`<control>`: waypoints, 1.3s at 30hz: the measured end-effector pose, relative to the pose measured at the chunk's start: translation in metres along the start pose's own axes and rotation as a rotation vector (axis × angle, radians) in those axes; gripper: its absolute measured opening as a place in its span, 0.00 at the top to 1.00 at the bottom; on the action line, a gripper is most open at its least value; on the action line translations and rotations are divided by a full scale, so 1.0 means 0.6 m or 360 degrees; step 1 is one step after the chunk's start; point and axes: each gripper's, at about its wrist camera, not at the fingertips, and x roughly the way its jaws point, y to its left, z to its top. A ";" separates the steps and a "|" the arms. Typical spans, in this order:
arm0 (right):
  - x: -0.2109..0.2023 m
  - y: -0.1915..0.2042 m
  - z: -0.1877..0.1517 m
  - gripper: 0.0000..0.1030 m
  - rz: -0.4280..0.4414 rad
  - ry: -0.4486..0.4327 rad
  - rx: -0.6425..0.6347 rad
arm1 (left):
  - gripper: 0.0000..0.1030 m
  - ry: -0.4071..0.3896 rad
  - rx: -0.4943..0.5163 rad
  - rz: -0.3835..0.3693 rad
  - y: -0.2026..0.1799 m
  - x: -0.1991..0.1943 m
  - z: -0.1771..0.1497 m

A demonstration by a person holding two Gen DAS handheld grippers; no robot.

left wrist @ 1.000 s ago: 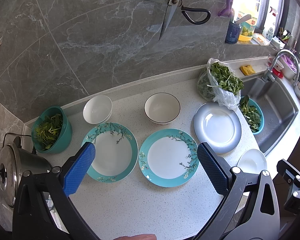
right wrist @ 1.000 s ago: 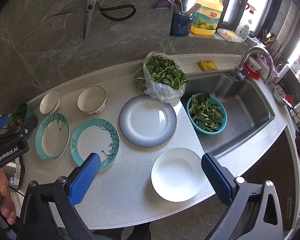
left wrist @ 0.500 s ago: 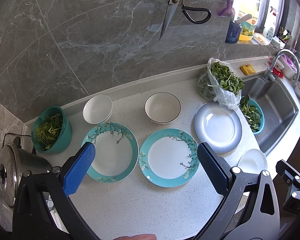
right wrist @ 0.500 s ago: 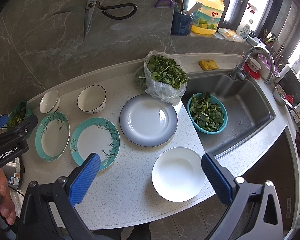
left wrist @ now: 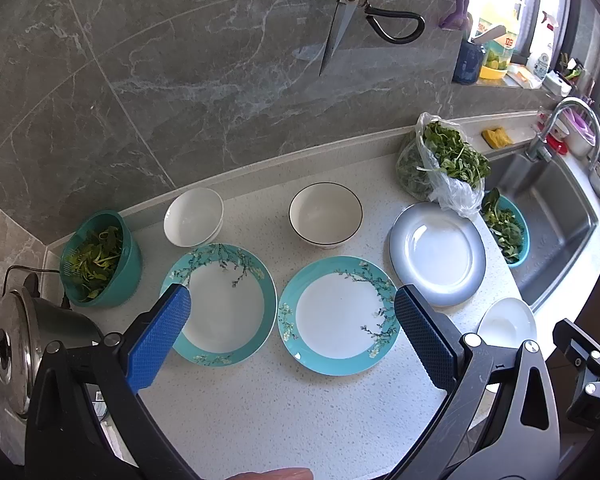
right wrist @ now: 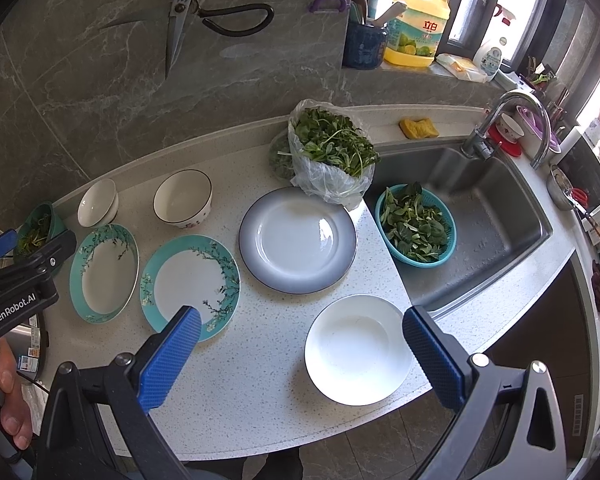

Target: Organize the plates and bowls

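From the left wrist view, your left gripper point(left wrist: 288, 332) hung wide open and empty above two teal floral-rimmed plates point(left wrist: 339, 315) lying nearly edge to edge, so lifting one risked knocking the other. From the right wrist view, your right gripper point(right wrist: 300, 354) gaped equally empty over the plain white ceramic plate point(right wrist: 358, 350), which sat near the speckled white countertop point(right wrist: 256, 376) edge by the steel sink point(right wrist: 496, 224) and could have slid off.

Glossy ceramic plates point(right wrist: 298, 240), speckled matt countertop point(right wrist: 260, 344)

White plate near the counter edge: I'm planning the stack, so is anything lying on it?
No, the white plate shows only its bare surface.
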 end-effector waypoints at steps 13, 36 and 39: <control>0.040 -0.145 -0.096 0.04 0.0517 -0.0231 0.0397 | 0.01 0.0165 -0.0164 -0.0591 0.028 0.161 -0.102; 0.479 -0.421 0.075 0.33 0.1762 0.0278 0.0449 | 0.14 0.0389 -0.0064 -0.0730 -0.198 0.411 0.051; 0.499 -0.407 0.070 0.40 0.1773 0.0311 0.0398 | 0.33 0.0445 0.0006 -0.0712 -0.215 0.454 0.062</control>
